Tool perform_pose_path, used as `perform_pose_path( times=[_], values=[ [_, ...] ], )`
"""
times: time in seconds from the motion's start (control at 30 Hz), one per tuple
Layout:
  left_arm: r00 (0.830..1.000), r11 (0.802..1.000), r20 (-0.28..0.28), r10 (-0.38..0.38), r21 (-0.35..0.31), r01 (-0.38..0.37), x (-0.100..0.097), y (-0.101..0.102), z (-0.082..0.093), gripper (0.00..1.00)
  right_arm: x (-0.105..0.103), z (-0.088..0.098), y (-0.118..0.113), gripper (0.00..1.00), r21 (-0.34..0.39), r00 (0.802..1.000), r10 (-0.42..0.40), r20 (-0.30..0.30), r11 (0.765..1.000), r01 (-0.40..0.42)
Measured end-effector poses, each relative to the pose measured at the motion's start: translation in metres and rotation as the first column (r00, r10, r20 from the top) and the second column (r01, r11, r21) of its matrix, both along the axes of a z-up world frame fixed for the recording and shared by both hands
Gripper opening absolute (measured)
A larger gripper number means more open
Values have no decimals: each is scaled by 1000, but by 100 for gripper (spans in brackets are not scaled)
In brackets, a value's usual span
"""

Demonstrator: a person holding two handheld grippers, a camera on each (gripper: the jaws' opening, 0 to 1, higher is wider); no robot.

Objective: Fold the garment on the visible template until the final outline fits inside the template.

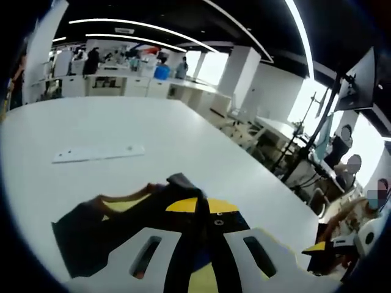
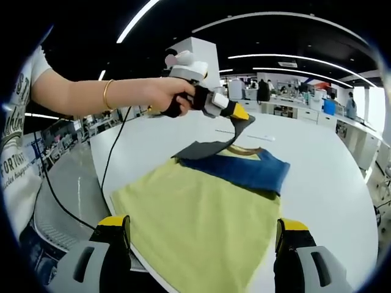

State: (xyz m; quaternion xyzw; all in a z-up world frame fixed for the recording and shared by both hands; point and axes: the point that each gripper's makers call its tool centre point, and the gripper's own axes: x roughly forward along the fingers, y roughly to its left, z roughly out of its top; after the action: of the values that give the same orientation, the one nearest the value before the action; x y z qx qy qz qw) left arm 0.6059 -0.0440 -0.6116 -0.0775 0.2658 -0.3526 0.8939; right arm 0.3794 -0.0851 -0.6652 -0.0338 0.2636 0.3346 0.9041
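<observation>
My left gripper (image 2: 239,116) pinches the shirt (image 2: 201,220) sleeve; my right gripper (image 2: 204,241) waits, jaws apart. I should fold it inward smoothly.

A white table (image 1: 183,152) fronts an open office with black ceiling, light strips (image 1: 140,24), white pillars (image 1: 235,73).

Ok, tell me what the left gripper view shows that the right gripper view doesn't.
Left gripper view: a black monitor on a stand beyond the table's edge. Right gripper view: the open right tongs, and a hand holding the left tongs. Both: the yellow garment on the white table, its dark flap pinched by the left tongs, and a white strip beyond it.
</observation>
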Motion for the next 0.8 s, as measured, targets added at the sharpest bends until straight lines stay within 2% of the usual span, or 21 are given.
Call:
perform_pose_path(
  times=[0.27,0.43,0.57,0.8],
  values=[
    [999,998,-2,-52,-26,52,-5,-20,-5,0,1,-2,2,99,3,1000,1,-3,1000,-1],
    [998,994,-18,-66,-87,65,-7,-28,-4,0,0,-3,1,99,2,1000,-6,-6,1000,6],
    [996,995,-18,-84,-55,83,-8,-29,-11,0,0,-4,0,99,1,1000,-5,-10,1000,6],
    [996,997,-67,-63,-52,59,-5,-29,-31,0,1,-6,2,99,5,1000,-3,-13,1000,3]
  ],
)
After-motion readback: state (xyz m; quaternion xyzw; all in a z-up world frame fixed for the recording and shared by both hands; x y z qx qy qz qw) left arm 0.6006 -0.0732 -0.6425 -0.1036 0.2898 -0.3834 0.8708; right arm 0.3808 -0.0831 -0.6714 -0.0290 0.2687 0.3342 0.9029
